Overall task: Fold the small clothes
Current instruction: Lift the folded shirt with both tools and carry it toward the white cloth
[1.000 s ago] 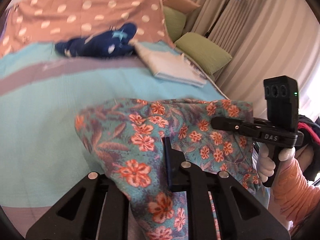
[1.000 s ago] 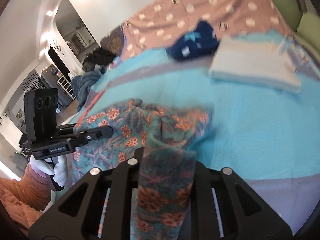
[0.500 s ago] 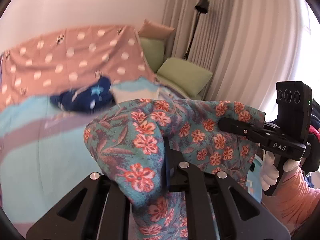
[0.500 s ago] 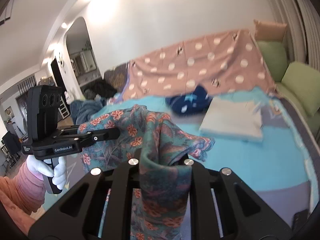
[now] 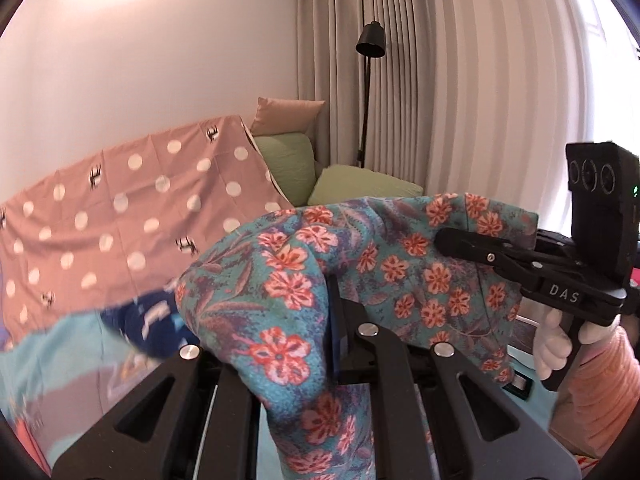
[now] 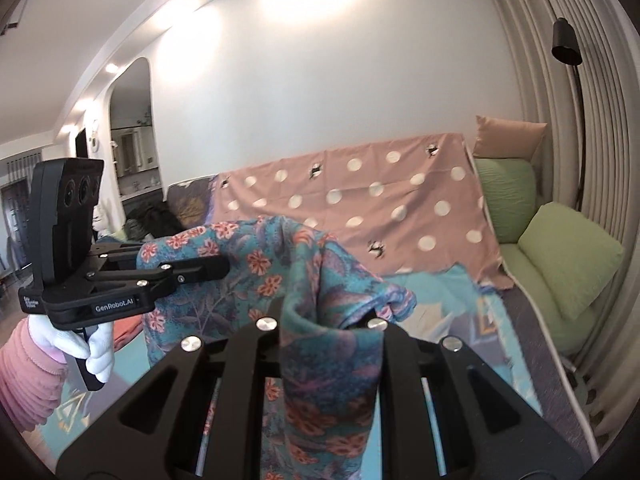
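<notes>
above teal bed cover [image 6: 436, 300], floral garment [image 5: 360, 264] hangs stretched between my two grippers. left gripper [image 5: 332, 320] nearly closed, jaws pinching one bunched edge of cloth, rest draping down over its frame. right gripper [image 6: 324, 312] also nearly closed, clamped on other edge, fabric folded up between jaws. white-gloved hands grip both handles. behind: pink dotted sheet [image 6: 360, 200], green cushions [image 6: 568, 264], black floor lamp [image 5: 370, 40], navy garment [image 5: 152, 324] on bed, blurred.
</notes>
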Demonstrator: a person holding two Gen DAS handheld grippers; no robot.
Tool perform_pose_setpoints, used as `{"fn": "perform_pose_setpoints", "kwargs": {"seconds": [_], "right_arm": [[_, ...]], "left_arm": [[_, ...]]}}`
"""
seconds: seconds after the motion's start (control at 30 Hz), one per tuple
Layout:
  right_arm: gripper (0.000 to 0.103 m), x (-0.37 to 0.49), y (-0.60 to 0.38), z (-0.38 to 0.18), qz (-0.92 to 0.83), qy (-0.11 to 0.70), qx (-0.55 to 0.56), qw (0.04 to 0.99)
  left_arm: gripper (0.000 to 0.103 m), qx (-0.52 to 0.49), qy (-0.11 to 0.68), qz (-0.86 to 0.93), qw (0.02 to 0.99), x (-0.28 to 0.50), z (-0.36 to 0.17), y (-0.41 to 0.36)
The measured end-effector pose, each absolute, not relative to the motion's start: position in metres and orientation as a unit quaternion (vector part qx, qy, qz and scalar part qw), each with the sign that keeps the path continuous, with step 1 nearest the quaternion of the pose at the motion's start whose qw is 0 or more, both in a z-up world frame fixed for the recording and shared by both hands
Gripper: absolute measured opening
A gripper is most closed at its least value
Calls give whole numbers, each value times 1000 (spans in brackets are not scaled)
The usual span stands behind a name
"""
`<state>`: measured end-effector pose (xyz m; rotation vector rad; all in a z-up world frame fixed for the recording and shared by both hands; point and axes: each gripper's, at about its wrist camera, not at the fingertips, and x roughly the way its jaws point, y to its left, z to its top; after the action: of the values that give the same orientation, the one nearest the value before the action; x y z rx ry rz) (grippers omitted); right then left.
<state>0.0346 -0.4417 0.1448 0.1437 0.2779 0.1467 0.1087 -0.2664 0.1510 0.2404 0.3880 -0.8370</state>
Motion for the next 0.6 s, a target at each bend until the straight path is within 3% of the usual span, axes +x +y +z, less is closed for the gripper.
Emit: {"fn": "perform_pose_setpoints", "kwargs": {"seconds": [0.23, 0.37, 0.43, 0.5, 0.53, 0.57, 0.6], "right_arm": [[13, 123, -496, 138, 45, 156, 98, 982], [13, 177, -519, 110, 29, 180, 111, 977], [15, 203, -525, 91, 18, 195, 114, 974], [36, 242, -533, 62, -12, 217, 107, 970], [63, 261, -538, 45, -39, 239, 102, 965], [69, 283, -542, 22, -82, 277, 95, 953], [66, 304, -547, -11, -137, 327, 82, 931]], "left_arm": [[11, 128, 197, -396, 888, 186, 155, -316], [11, 125, 221, -393, 884, 243, 132, -341], [16, 129, 229, -384, 885, 270, 114, -353], [32, 143, 241, -358, 891, 306, 82, -368], [43, 151, 255, -341, 892, 324, 63, -374], [44, 159, 279, -323, 890, 343, 40, -375], [44, 166, 325, -300, 882, 364, 9, -377]]}}
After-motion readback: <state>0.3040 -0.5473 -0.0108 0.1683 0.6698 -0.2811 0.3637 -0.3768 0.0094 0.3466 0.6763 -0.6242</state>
